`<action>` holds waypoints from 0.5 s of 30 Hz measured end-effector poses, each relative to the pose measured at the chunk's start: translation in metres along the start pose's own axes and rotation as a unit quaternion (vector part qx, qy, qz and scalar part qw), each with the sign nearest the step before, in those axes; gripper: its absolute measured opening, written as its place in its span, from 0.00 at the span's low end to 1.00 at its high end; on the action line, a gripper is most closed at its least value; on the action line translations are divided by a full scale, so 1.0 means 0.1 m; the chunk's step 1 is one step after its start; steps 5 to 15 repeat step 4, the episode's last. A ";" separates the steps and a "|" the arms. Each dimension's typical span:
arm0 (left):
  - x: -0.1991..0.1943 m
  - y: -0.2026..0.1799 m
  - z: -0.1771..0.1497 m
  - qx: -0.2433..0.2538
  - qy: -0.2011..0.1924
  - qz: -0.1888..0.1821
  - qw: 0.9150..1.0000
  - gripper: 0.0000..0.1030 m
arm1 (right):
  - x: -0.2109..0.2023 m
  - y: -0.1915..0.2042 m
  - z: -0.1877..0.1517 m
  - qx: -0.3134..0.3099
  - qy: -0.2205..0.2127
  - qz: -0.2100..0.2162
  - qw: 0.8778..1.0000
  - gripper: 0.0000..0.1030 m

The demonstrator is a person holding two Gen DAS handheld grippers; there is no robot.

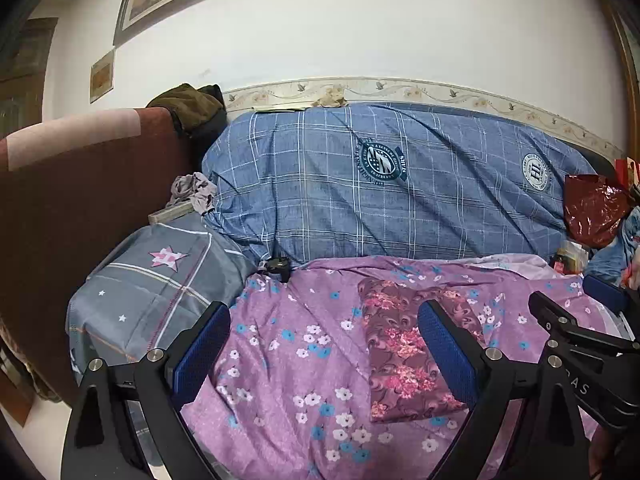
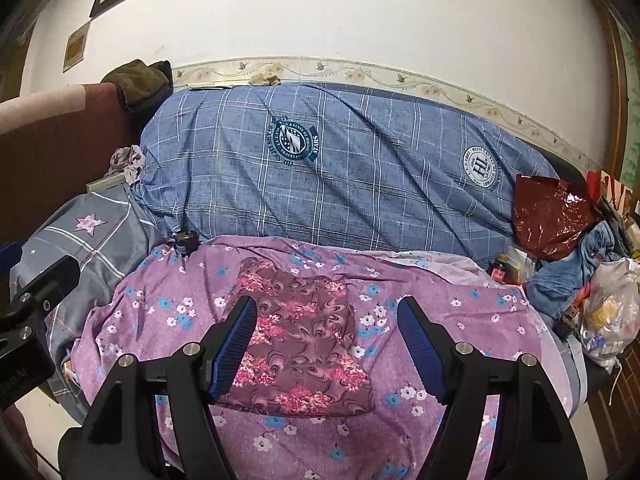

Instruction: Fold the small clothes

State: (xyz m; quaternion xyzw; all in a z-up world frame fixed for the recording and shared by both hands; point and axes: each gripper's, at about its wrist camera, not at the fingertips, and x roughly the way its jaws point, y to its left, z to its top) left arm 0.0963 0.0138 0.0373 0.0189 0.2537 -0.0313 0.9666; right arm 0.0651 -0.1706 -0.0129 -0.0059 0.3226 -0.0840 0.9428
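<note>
A maroon cloth with pink flower print (image 1: 400, 352) lies flat as a folded rectangle on the purple flowered sheet (image 1: 280, 360). My left gripper (image 1: 326, 352) hovers over the sheet, open, its right blue pad in front of the cloth's right edge. Nothing sits between its pads. In the right wrist view the same cloth (image 2: 304, 340) lies under my right gripper (image 2: 330, 348), which is open and above it, the left pad over the cloth's left edge. Each gripper shows at the edge of the other's view: the right gripper (image 1: 564, 292) and the left gripper (image 2: 34, 258).
A rolled blue checked duvet (image 2: 340, 168) lies along the wall behind the sheet. A grey star-print pillow (image 1: 160, 280) is at the left by a brown headboard (image 1: 80, 200). A dark red bag (image 2: 548, 216), jeans (image 2: 568, 268) and a plastic bag (image 2: 608, 312) crowd the right.
</note>
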 end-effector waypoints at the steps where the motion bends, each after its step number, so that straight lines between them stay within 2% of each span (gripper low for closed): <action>1: 0.01 -0.01 0.00 -0.001 -0.003 -0.004 1.000 0.93 | 0.02 -0.01 0.01 0.000 0.001 0.001 1.000 0.72; 4: 0.16 0.00 0.01 -0.015 0.001 -0.011 1.000 0.93 | 0.13 -0.02 0.02 0.000 0.002 0.000 1.000 0.72; 15: 0.16 0.00 0.01 -0.015 0.001 -0.011 1.000 0.93 | 0.13 -0.02 0.02 0.000 0.002 0.000 1.000 0.72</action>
